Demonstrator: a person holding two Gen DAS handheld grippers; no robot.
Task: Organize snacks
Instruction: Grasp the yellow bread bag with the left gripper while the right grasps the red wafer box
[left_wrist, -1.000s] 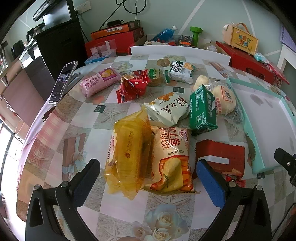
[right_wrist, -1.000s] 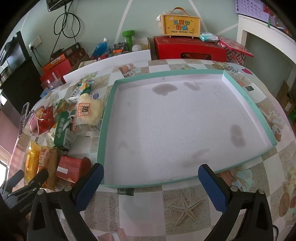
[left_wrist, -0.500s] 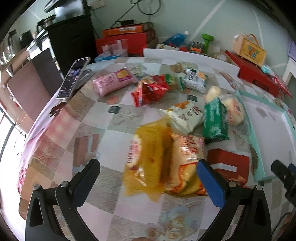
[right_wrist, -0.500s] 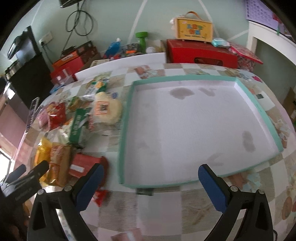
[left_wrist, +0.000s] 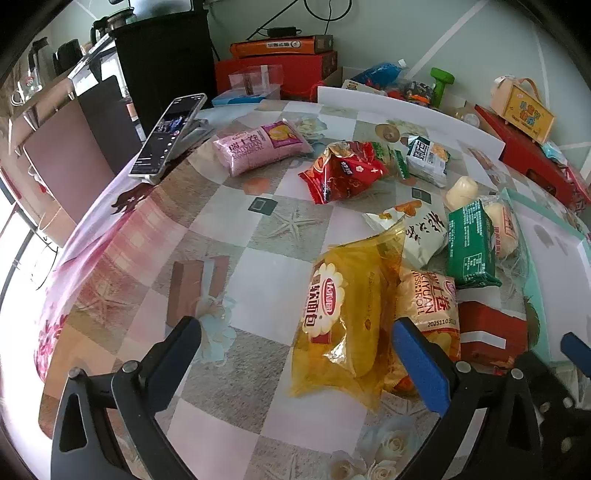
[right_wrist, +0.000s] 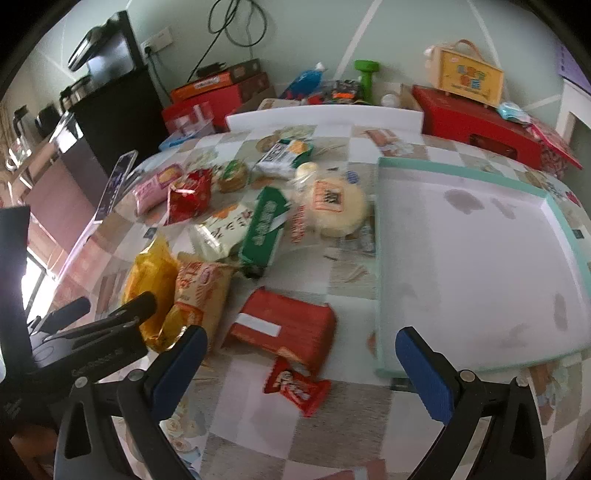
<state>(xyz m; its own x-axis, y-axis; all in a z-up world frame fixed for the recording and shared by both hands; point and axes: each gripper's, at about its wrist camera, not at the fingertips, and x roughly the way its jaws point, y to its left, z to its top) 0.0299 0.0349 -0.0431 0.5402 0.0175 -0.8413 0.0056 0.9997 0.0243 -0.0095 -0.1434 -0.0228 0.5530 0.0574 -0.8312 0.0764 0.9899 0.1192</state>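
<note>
Left tool (left_wrist: 295, 354) and right tool (right_wrist: 297, 363) both stand wide apart above the checked, glossy tabletop (left_wrist: 258, 236), each holding nothing. Between the left tool's blue-padded fingers (left_wrist: 419, 363) lies a translucent yellow bread bag (left_wrist: 347, 314), overlapping an orange-printed roll packet (left_wrist: 432, 306) on its right; the right finger crosses in front of that packet's lower edge. Beside these rests a flat red carton with a white label (right_wrist: 284, 325), and just in front of it, in the right wrist view, a small red wafer wrapper (right_wrist: 297, 387). Farther back lie a green rectangular packet (left_wrist: 471, 247), a white crisp bag with black script (left_wrist: 417, 232), a round pale bun in clear film (right_wrist: 334, 210), a crumpled red foil bag (left_wrist: 340, 173), a pink pillow pack (left_wrist: 258, 147) and a white-and-green packet (left_wrist: 428, 158). A shallow white tray with a teal rim (right_wrist: 380, 266) sits to the right of the snacks, none of which lie in it. A smartphone on a stand (left_wrist: 168, 136) leans at the tabletop's far left edge.
</note>
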